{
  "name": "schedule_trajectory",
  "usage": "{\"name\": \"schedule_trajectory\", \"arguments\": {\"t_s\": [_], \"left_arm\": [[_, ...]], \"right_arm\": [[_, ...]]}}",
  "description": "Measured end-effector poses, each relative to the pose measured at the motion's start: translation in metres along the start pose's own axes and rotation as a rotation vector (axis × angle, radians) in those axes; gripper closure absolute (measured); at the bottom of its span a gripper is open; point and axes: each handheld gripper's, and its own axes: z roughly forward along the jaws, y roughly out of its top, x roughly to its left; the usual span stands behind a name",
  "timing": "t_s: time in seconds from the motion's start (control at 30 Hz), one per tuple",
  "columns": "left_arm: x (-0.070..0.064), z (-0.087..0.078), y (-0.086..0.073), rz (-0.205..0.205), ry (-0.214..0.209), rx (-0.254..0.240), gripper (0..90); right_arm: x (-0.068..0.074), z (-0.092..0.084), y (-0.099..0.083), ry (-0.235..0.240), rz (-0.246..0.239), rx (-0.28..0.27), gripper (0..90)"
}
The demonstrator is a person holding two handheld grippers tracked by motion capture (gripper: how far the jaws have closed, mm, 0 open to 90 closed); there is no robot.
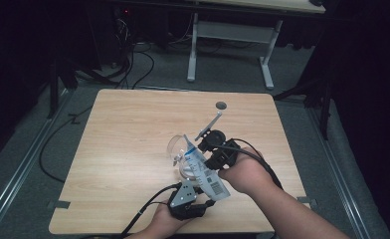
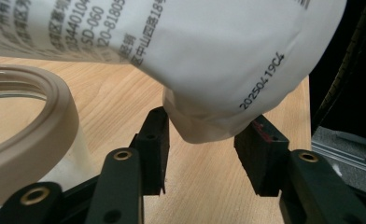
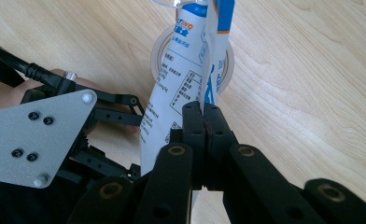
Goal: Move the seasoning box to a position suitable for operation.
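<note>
A white and blue pouch (image 1: pixel 205 172) with printed text is held tilted over a clear glass jar (image 1: pixel 179 149) near the table's front middle. My right gripper (image 1: pixel 207 160) is shut on the pouch's flat seam (image 3: pixel 208 79), with its jaws (image 3: pixel 204 109) pressed together on it. My left gripper (image 1: pixel 208 199) sits at the table's front edge. Its jaws (image 2: pixel 207 140) stand apart on either side of the pouch's lower corner (image 2: pixel 209 112), and its pads do not visibly press on it. The jar's beige sealing ring (image 2: pixel 36 130) lies just left of those jaws. The round jar (image 3: pixel 228 65) shows behind the pouch.
The wooden table (image 1: pixel 128 129) has a small grey disc (image 1: pixel 221 105) near its far edge. A thin grey rod (image 1: pixel 209 126) slants up behind the right gripper. Cables trail from both grippers. A white desk frame (image 1: pixel 230 35) stands on the floor beyond.
</note>
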Motion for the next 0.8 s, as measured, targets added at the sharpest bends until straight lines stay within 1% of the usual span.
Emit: {"name": "schedule_trajectory", "arguments": {"t_s": [0.17, 0.33, 0.5, 0.6, 0.67, 0.73, 0.8], "left_arm": [[0.000, 0.001, -0.003, 0.009, 0.001, 0.009, 50.2], [0.001, -0.001, -0.005, 0.012, 0.005, 0.012, 50.3], [0.004, -0.006, -0.008, 0.004, 0.005, 0.017, 50.7], [0.005, -0.010, -0.009, -0.001, 0.001, 0.019, 50.9], [0.006, -0.013, -0.011, 0.007, 0.007, 0.020, 50.9], [0.008, -0.015, -0.013, 0.006, 0.014, 0.024, 51.0], [0.011, -0.017, -0.015, 0.004, 0.022, 0.025, 51.1]], "right_arm": [[-0.001, 0.000, -0.001, 0.000, 0.003, -0.001, 90.0], [-0.002, 0.000, -0.002, -0.003, 0.004, -0.004, 90.0], [-0.002, 0.000, -0.002, -0.002, 0.006, -0.001, 90.0], [-0.003, 0.001, -0.002, -0.001, -0.006, -0.005, 90.0], [-0.002, 0.002, -0.002, 0.000, -0.004, -0.001, 90.0], [-0.002, 0.002, -0.002, 0.001, -0.002, 0.000, 90.0], [-0.002, 0.003, -0.001, 0.002, -0.011, -0.001, 90.0]]}}
